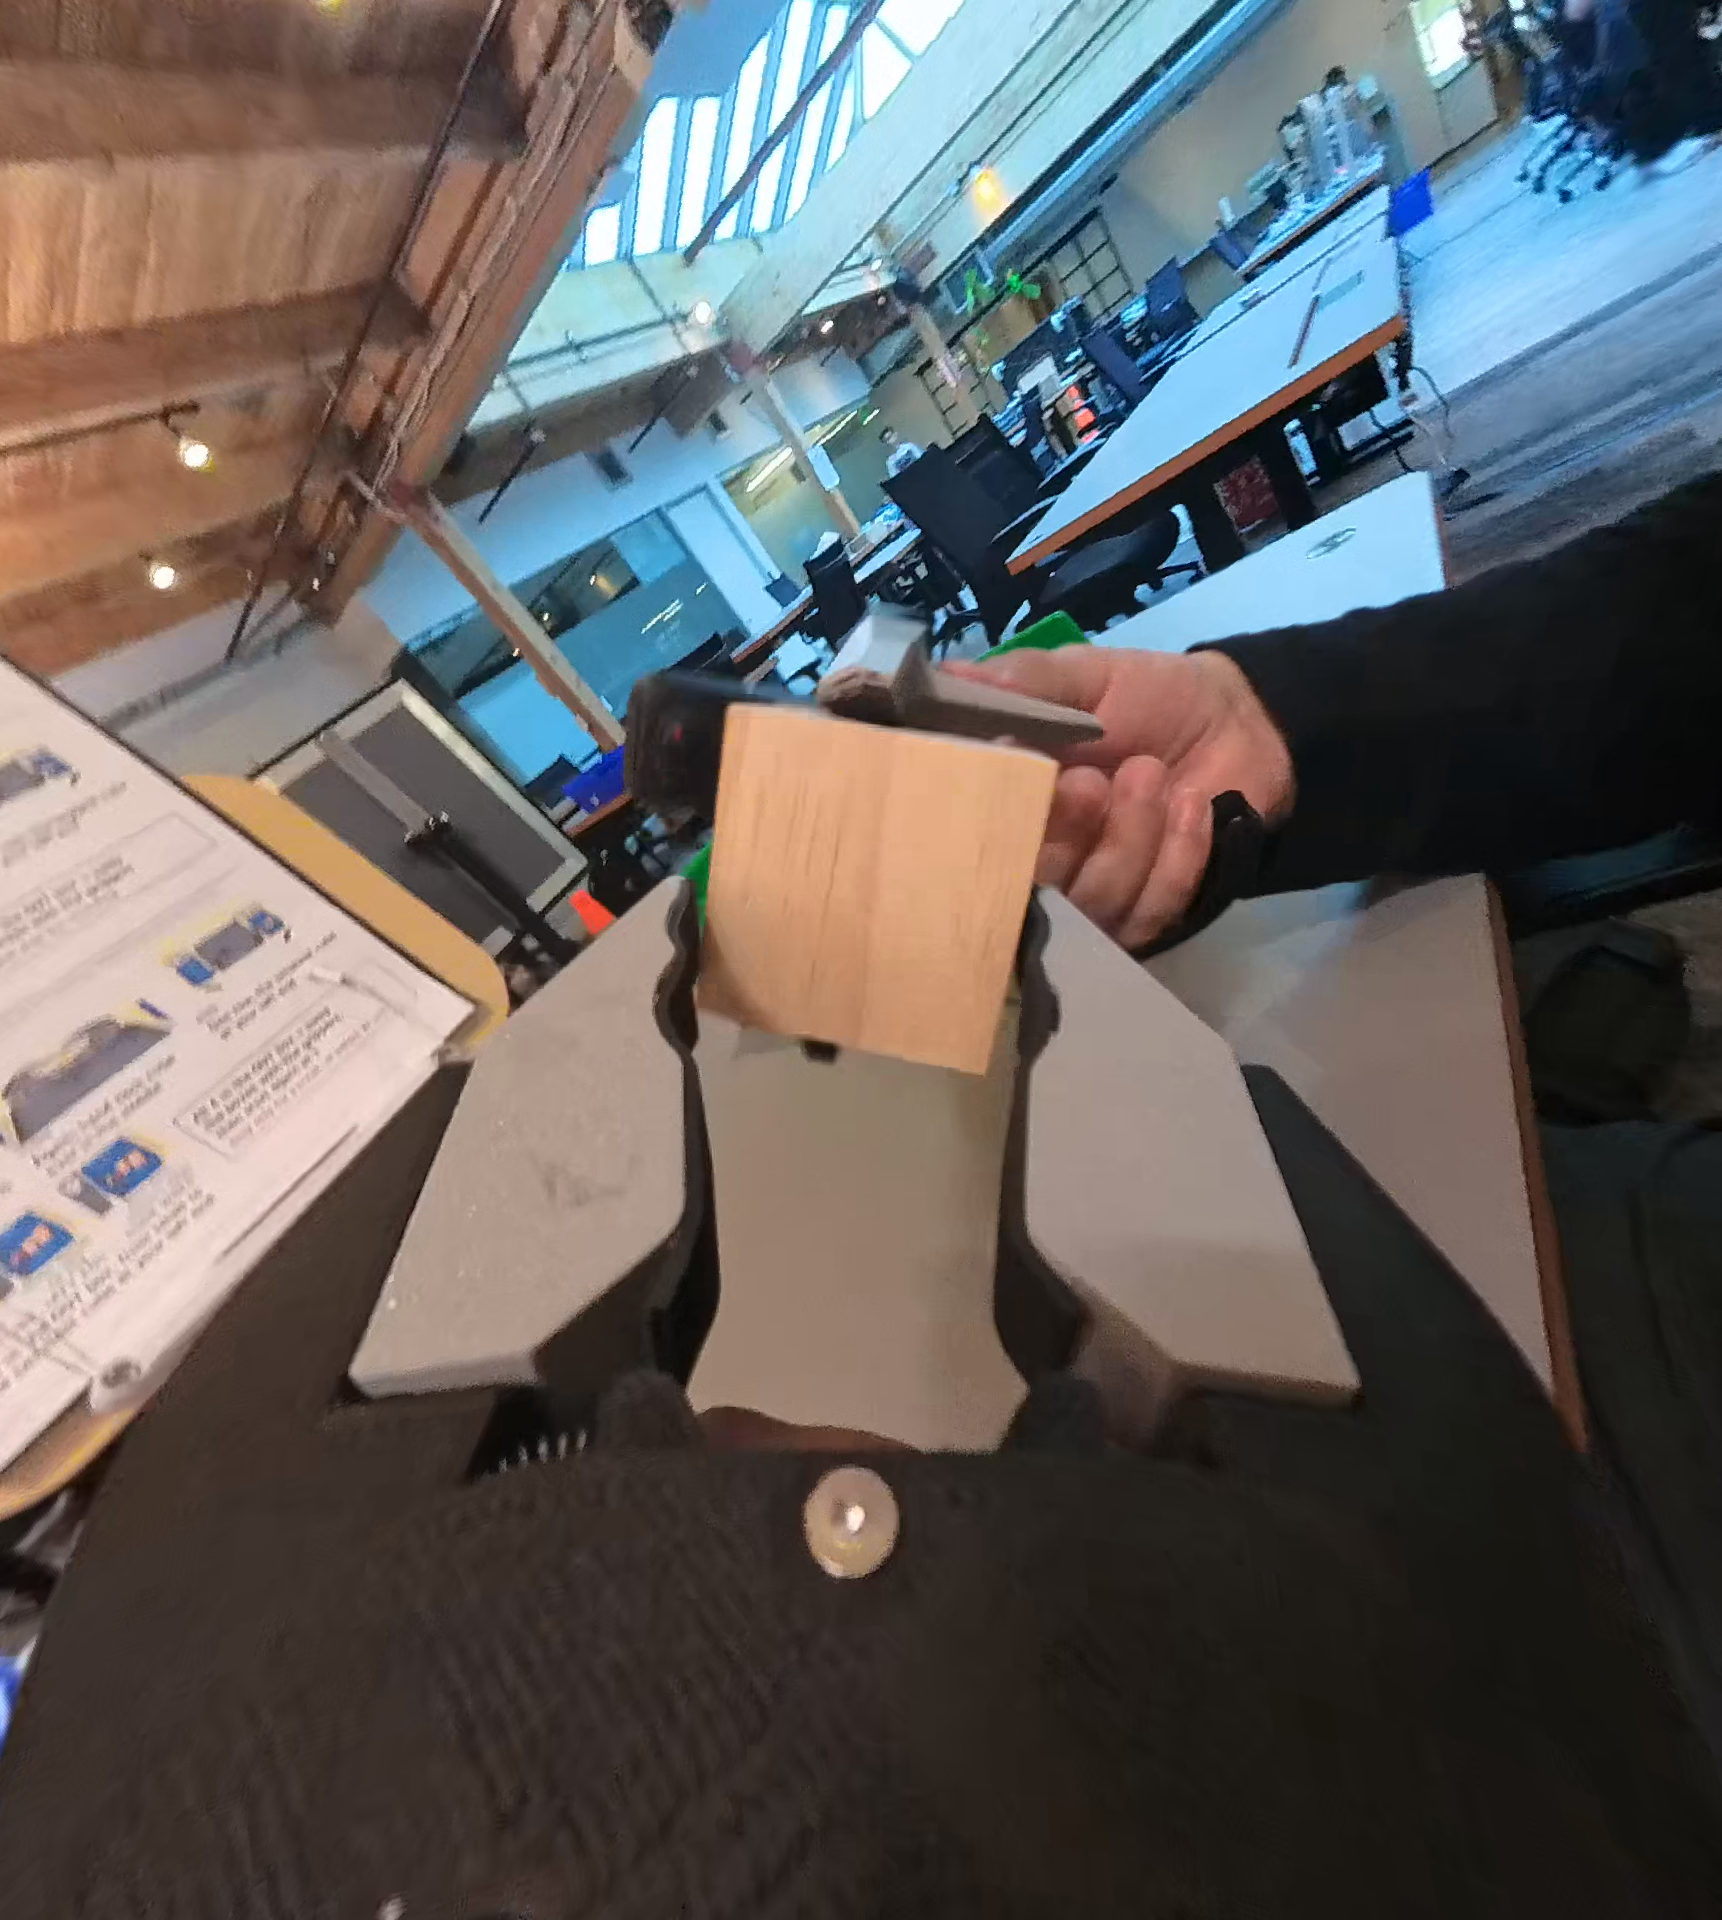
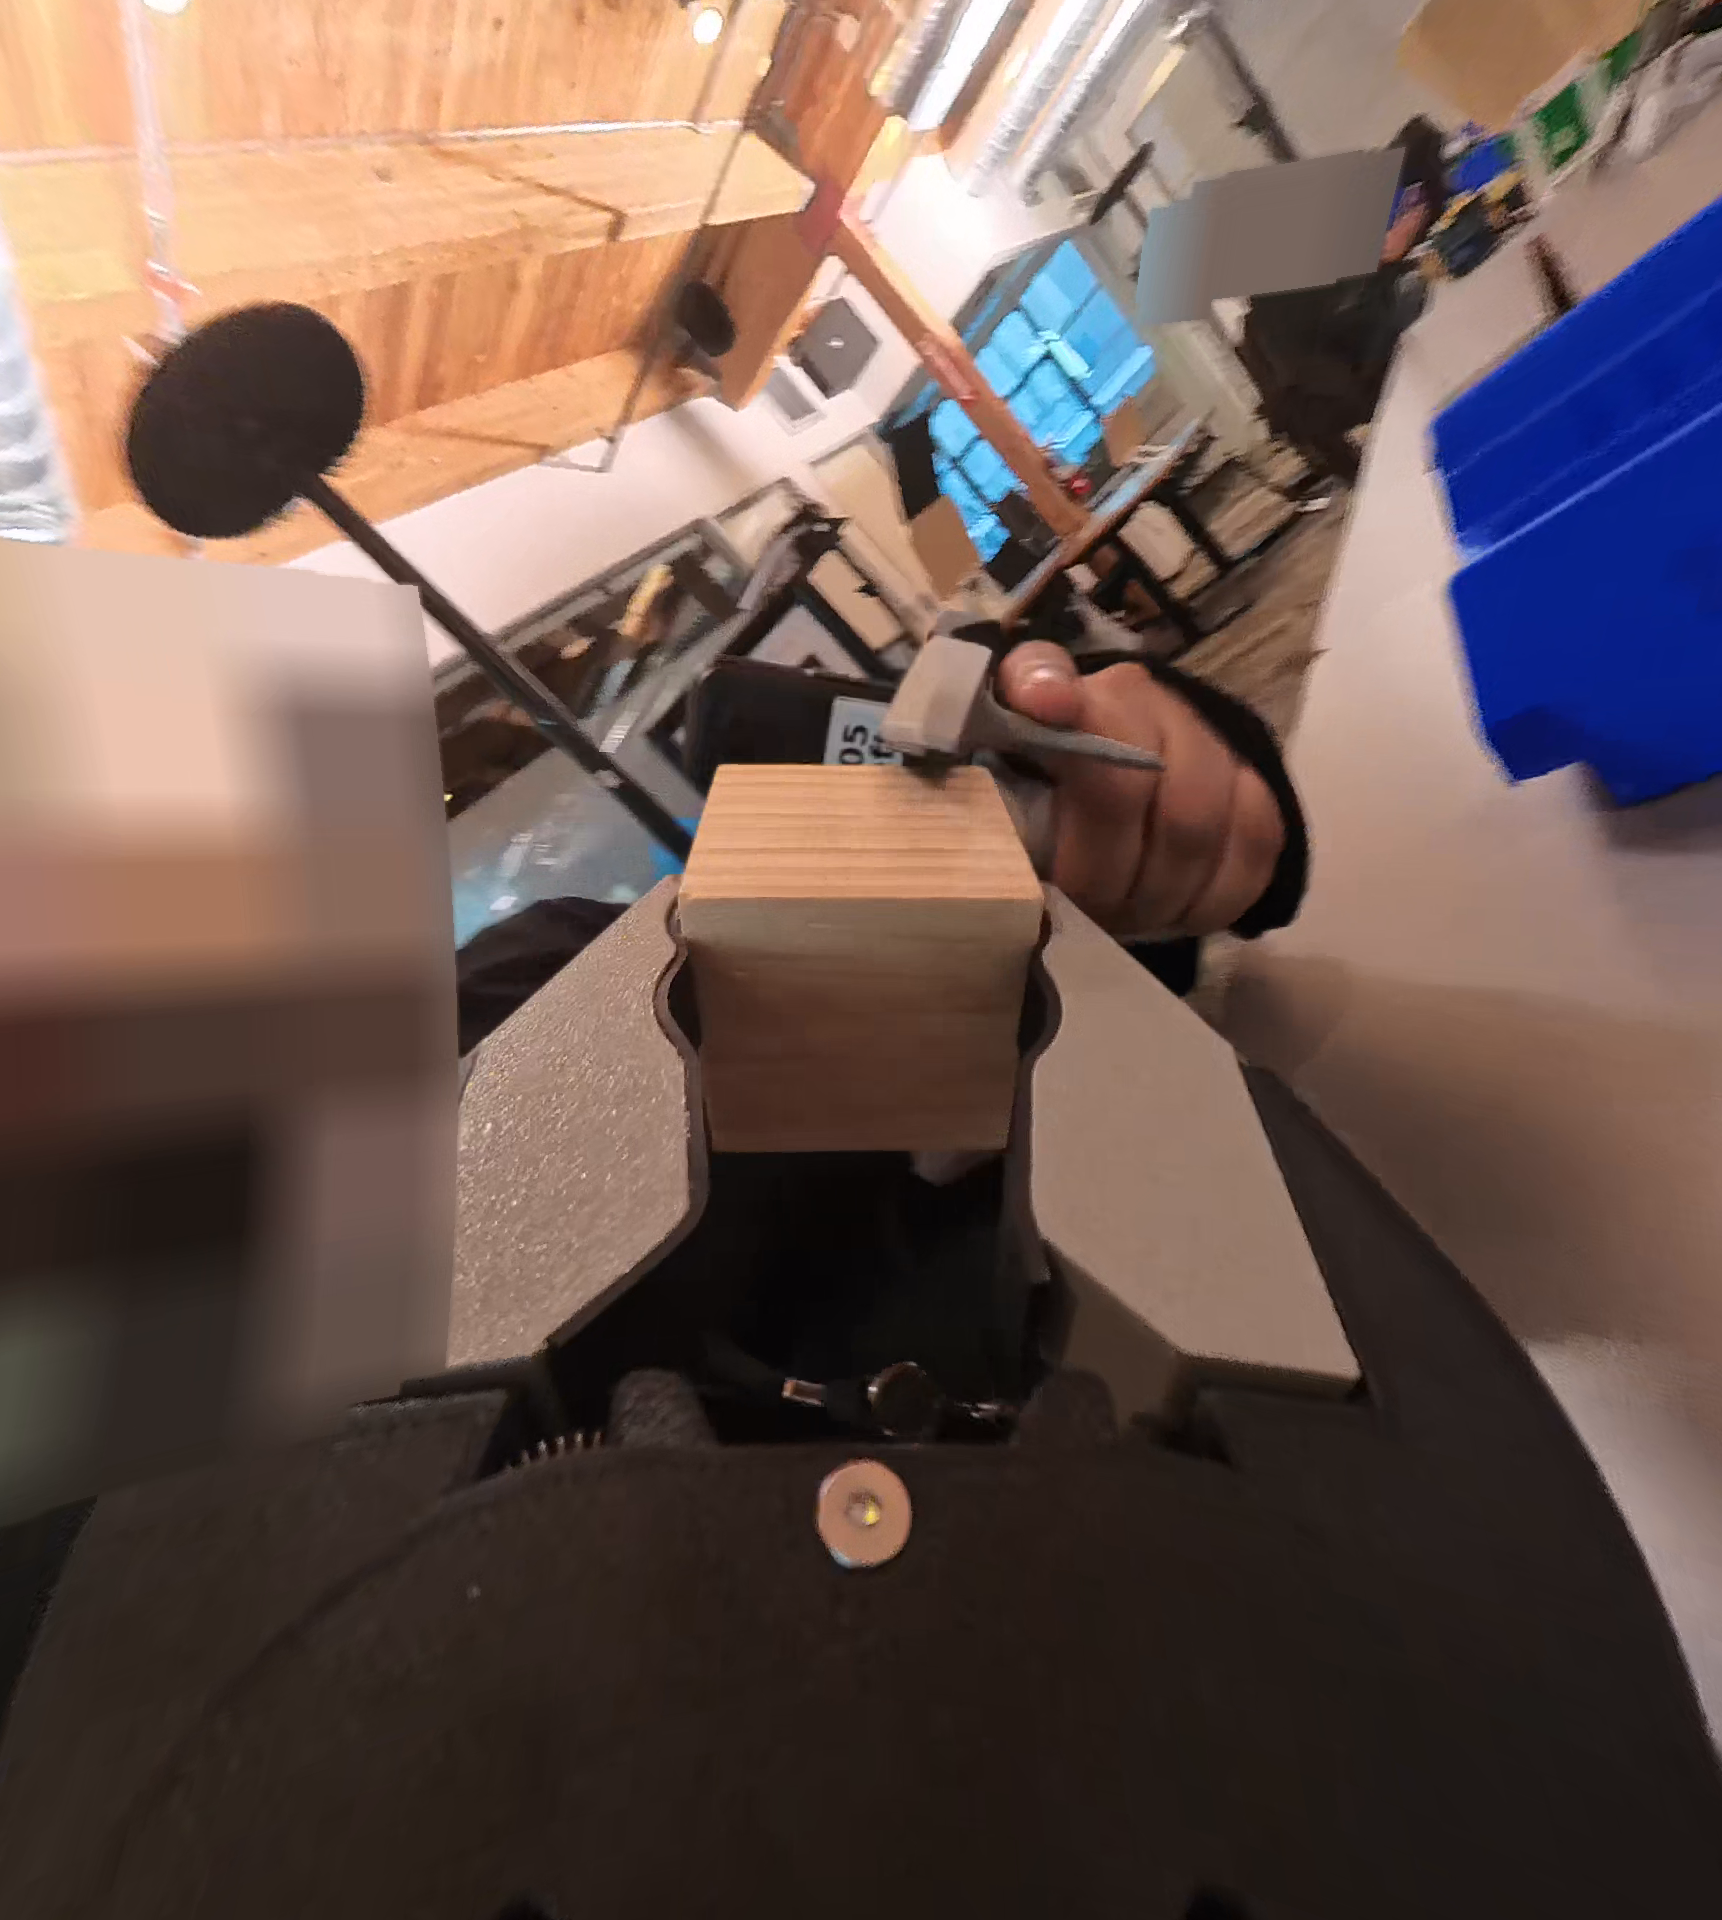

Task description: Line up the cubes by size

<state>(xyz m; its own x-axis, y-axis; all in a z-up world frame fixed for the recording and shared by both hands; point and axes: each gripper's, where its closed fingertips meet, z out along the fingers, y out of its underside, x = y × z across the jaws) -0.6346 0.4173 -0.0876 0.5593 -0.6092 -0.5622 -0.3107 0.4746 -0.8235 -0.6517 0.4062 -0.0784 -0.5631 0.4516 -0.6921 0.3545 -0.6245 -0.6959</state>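
Note:
In the left wrist view my left gripper (image 1: 859, 906) is shut on a light wooden cube (image 1: 867, 894), held tilted in the air above the grey table (image 1: 1376, 1091). Just behind it a hand (image 1: 1148, 769) holds the other gripper, with one grey finger (image 1: 982, 707) along the cube's far top edge. In the right wrist view my right gripper (image 2: 859, 914) is shut on a wooden cube (image 2: 857, 997). The other gripper's grey finger (image 2: 940, 696) touches its far top edge. I cannot tell whether both views show one cube. No other cubes show.
A printed instruction sheet (image 1: 109, 1060) lies on a round wooden table at the left. A blue plastic bin (image 2: 1657, 499) stands on the pale table at the right. A black fuzzy microphone ball (image 2: 244, 416) on a rod sticks out at the upper left.

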